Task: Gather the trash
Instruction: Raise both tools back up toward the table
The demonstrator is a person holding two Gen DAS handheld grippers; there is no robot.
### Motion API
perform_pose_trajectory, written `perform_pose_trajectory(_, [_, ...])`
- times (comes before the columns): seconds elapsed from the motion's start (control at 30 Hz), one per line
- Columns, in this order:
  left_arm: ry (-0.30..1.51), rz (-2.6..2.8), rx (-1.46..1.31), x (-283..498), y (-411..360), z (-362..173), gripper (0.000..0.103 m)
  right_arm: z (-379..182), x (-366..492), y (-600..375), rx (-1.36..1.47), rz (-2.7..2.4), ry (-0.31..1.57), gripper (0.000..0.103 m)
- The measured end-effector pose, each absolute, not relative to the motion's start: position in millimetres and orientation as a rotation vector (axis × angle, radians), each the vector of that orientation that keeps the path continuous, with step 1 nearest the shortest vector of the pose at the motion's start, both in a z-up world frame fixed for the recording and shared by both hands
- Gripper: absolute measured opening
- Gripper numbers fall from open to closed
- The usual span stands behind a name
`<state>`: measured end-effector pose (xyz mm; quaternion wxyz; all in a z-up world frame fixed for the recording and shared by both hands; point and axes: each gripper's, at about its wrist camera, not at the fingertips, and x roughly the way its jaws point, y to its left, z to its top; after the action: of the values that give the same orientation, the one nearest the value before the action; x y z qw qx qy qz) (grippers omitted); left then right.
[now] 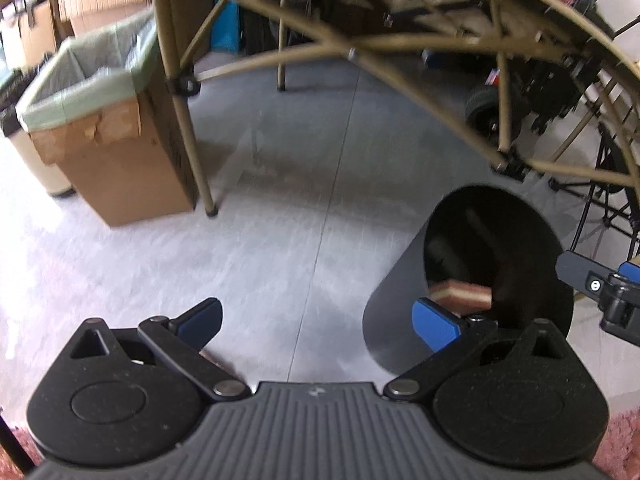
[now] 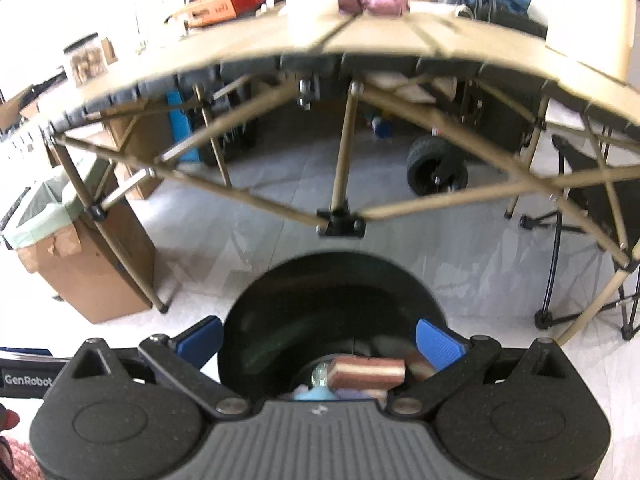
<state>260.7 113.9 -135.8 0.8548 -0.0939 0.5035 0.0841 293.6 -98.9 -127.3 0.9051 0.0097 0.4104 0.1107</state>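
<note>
Now both sets of fingers spread, empty: right gripper (image 2: 319, 340) over black bin (image 2: 280, 308); striped sponge (image 2: 366, 372) inside, between fingertips; left gripper (image 1: 318, 320) beside bin.

Grey floor (image 1: 280, 184) carries a black bin (image 1: 404, 300) and lined cardboard box (image 1: 120, 168).

Black bin (image 2: 332, 280) holds pink-and-cream striped block (image 2: 366, 372).

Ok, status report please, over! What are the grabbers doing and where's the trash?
Both grippers open, empty. Right gripper over black bin; striped sponge inside. Left gripper beside it. Nothing blocking.
</note>
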Motion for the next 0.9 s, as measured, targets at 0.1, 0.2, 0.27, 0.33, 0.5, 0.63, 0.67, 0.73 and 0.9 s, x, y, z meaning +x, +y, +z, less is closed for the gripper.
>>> perform_pose_trajectory(0.1, [0.988,0.172,-0.178,258,109,-126,0.103,-114,287,-106,0.025,0.245,0.781,0.103])
perform_pose_trajectory(0.2, [0.916,0.173,-0.164,255,106,-117,0.103,-101,283,-112,0.019,0.257,0.71,0.103])
perform_pose_trajectory(0.27, [0.861,0.177,-0.15,253,102,-108,0.103,-91,278,-118,0.027,0.274,0.657,0.103])
perform_pose_trajectory(0.33, [0.8,0.201,-0.136,250,98,-99,0.103,-81,275,-124,0.04,0.282,0.61,0.103])
perform_pose_trajectory(0.5, [0.671,0.201,-0.127,245,87,-74,0.103,-56,265,-141,0.058,0.282,0.47,0.103])
perform_pose_trajectory(0.63, [0.601,0.194,-0.134,247,77,-53,0.103,-39,261,-152,0.054,0.261,0.36,0.103])
perform_pose_trajectory(0.67, [0.589,0.185,-0.138,250,74,-47,0.103,-35,262,-155,0.051,0.256,0.34,0.103])
perform_pose_trajectory(0.73, [0.566,0.168,-0.149,254,69,-37,0.103,-28,267,-160,0.049,0.241,0.314,0.103])
perform_pose_trajectory(0.9, [0.501,0.138,-0.17,275,54,-9,0.103,-15,283,-181,0.137,0.207,0.27,0.103])
